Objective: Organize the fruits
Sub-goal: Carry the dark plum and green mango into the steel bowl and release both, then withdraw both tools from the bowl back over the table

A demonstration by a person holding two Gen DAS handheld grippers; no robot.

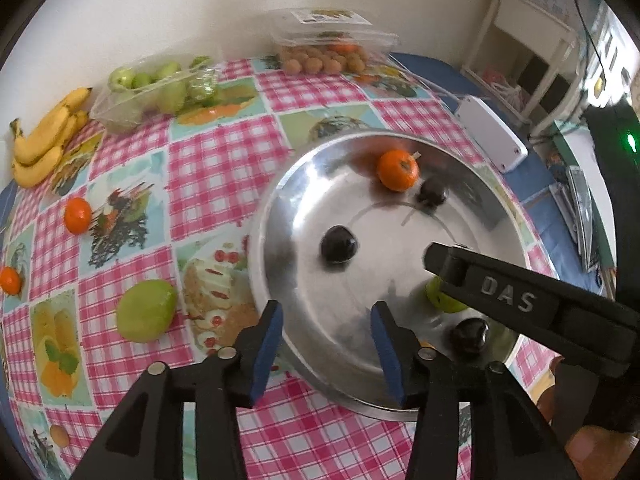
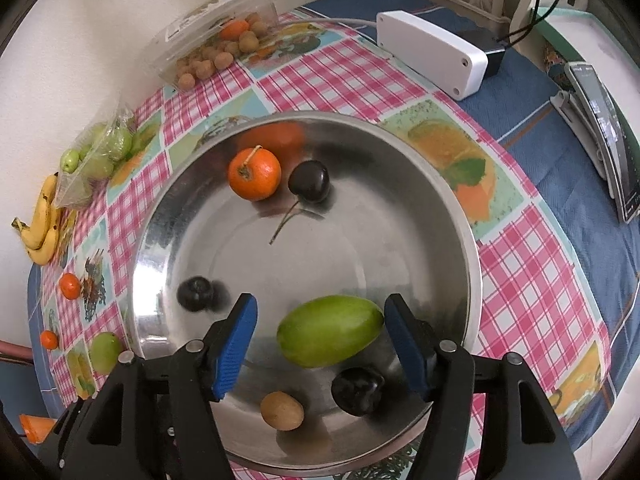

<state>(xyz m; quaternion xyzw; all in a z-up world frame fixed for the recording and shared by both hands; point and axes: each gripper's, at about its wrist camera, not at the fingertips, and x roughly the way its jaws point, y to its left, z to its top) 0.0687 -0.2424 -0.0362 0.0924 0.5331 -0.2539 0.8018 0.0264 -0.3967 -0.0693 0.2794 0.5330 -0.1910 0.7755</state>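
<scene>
Checked worktop cloth carries steel bowl (image 2: 460, 240); right gripper (image 2: 320, 344) spread, straddling green fruit (image 2: 330, 330) at lower centre without pinching; smooth, firm, likely rolls, so grip across its narrow middle.

1. My left gripper (image 1: 326, 330) has black plastic arms, blue ribbed pads (image 1: 266, 354) and silver pivot pins.
2. My right gripper (image 2: 320, 336) matches it: black frame, blue pads (image 2: 234, 350), silver pins.
3. Its outer side carries raised "DAS" lettering.
</scene>
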